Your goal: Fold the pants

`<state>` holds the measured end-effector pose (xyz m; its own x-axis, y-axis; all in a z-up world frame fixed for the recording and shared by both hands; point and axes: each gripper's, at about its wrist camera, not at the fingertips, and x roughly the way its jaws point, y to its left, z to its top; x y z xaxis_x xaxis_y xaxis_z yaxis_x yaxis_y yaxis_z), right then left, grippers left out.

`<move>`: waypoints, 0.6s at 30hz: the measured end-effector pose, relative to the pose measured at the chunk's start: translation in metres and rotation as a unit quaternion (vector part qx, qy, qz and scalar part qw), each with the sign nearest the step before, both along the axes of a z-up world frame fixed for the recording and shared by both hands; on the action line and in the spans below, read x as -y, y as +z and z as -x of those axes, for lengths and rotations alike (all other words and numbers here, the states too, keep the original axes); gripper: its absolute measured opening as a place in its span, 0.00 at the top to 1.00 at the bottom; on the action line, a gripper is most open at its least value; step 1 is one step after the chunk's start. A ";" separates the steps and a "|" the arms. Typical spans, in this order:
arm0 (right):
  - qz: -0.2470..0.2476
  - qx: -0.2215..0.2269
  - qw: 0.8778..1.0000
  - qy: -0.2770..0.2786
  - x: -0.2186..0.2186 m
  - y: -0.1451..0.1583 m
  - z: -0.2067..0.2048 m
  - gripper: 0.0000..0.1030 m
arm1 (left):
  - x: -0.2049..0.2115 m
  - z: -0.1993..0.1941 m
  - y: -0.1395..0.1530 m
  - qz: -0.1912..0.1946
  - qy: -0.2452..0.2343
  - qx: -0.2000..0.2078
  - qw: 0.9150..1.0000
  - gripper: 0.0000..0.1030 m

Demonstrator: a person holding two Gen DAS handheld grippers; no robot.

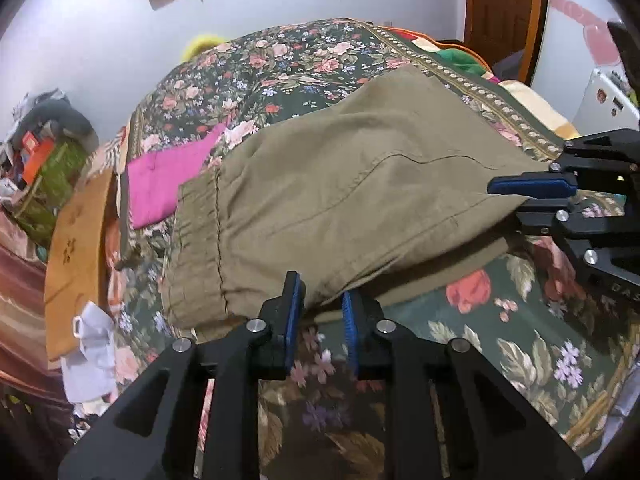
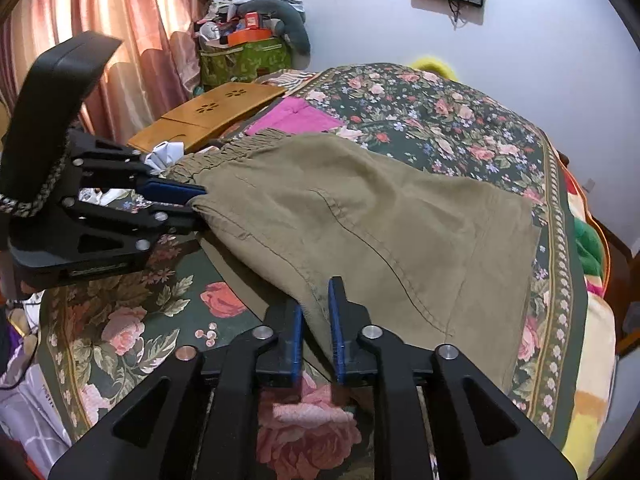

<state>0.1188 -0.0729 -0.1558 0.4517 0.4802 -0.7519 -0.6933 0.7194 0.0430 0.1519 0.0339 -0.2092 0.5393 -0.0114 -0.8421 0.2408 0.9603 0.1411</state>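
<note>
Olive-green pants (image 1: 340, 184) lie folded on a floral bed cover (image 1: 520, 340), the elastic waistband to the left in the left wrist view. My left gripper (image 1: 320, 306) pinches the near edge of the pants close to the waistband; the right wrist view shows this gripper (image 2: 200, 202) clamped on the cloth. My right gripper (image 2: 316, 320) is shut on the near edge of the pants (image 2: 380, 220) further along the leg. It enters the left wrist view from the right, where its tips (image 1: 508, 200) grip the fabric. The held edge is lifted slightly off the cover.
A pink cloth (image 1: 168, 176) lies beyond the waistband. A wooden lap table (image 2: 208, 116) and crumpled white cloth (image 1: 92, 344) sit at the bed's edge. A cluttered green box (image 2: 244, 60) and a curtain (image 2: 100, 20) stand behind. Bright blankets (image 2: 588, 248) hang off the far side.
</note>
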 end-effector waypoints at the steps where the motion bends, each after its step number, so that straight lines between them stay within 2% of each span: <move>1: -0.003 -0.004 1.000 -0.003 0.002 0.001 0.001 0.84 | -0.002 0.002 0.002 0.006 0.002 0.000 1.000 0.74; 3: -0.012 -0.012 1.000 -0.009 0.007 0.004 0.002 0.76 | -0.010 0.009 0.008 0.021 0.010 0.004 1.000 0.65; 7: -0.042 -0.020 0.999 -0.026 0.015 0.013 0.006 0.72 | -0.032 0.014 0.022 0.045 0.042 0.015 0.998 0.60; 10: -0.068 -0.021 0.997 -0.037 0.018 0.021 0.006 0.69 | -0.050 0.014 0.032 0.062 0.066 0.024 0.996 0.50; 13: -0.081 -0.020 0.995 -0.058 0.019 0.027 0.002 0.54 | -0.069 0.008 0.040 0.068 0.095 0.036 0.993 0.37; 14: -0.081 -0.022 0.994 -0.068 0.018 0.028 -0.001 0.44 | -0.076 0.003 0.041 0.072 0.106 0.033 0.991 0.28; 15: -0.082 -0.021 0.993 -0.078 0.018 0.028 -0.004 0.38 | -0.084 -0.003 0.040 0.080 0.117 0.028 0.990 0.22; 18: -0.074 -0.026 0.992 -0.095 0.019 0.023 -0.014 0.38 | -0.102 -0.018 0.032 0.106 0.142 0.009 0.984 0.17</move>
